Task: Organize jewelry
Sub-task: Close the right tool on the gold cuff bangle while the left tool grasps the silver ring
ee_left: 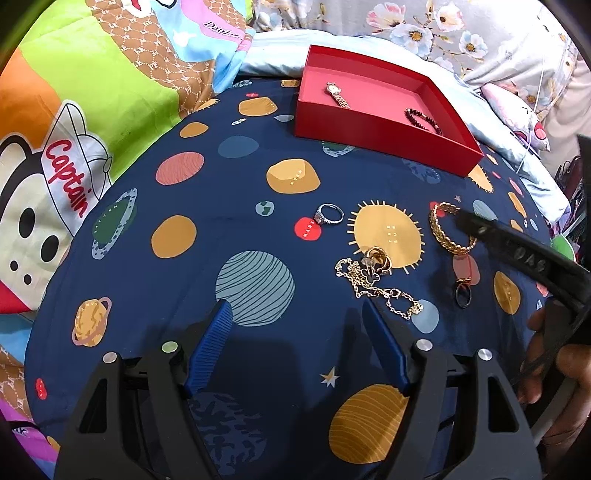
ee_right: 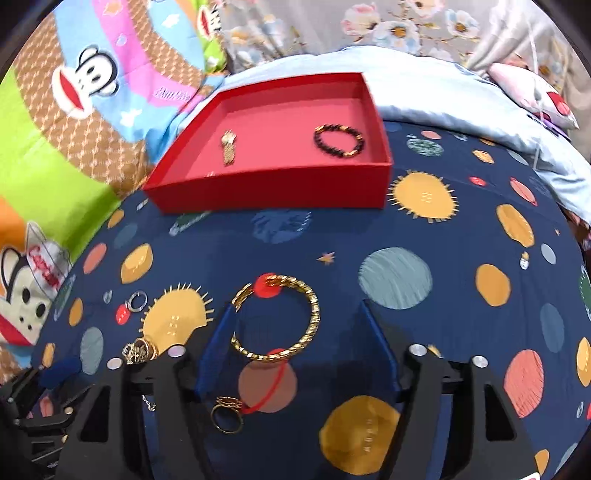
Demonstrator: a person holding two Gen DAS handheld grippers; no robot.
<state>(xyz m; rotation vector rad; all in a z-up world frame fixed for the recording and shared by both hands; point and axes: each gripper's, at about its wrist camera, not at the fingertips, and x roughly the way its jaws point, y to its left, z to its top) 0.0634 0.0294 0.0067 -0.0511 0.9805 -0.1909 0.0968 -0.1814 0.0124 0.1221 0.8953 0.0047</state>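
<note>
The right tool (ee_right: 295,332) is standing wide open, gripping nothing, its left finger touching the gold bangle (ee_right: 277,317) lying between its fingers on the bed. The left tool (ee_left: 295,328) is gaping empty. Farther ahead, the red tray (ee_right: 273,192) is holding a watch (ee_right: 228,147) and a beaded bracelet (ee_right: 339,141).

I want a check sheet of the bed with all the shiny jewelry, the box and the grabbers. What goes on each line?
Surface: navy planet-print sheet.
Job's things: red box holds a gold watch and dark bead bracelet. Out on the sheet: gold bangle, silver ring, gold chain, gold earrings, dark ring.
Clutter: nothing seen.
Grippers: left tool open and empty; right tool open, bangle lying between its fingers, against the left one.
Cables: thin white cord at far right.
Surroundings: cartoon monkey blanket, floral fabric, pale blue bedding.
</note>
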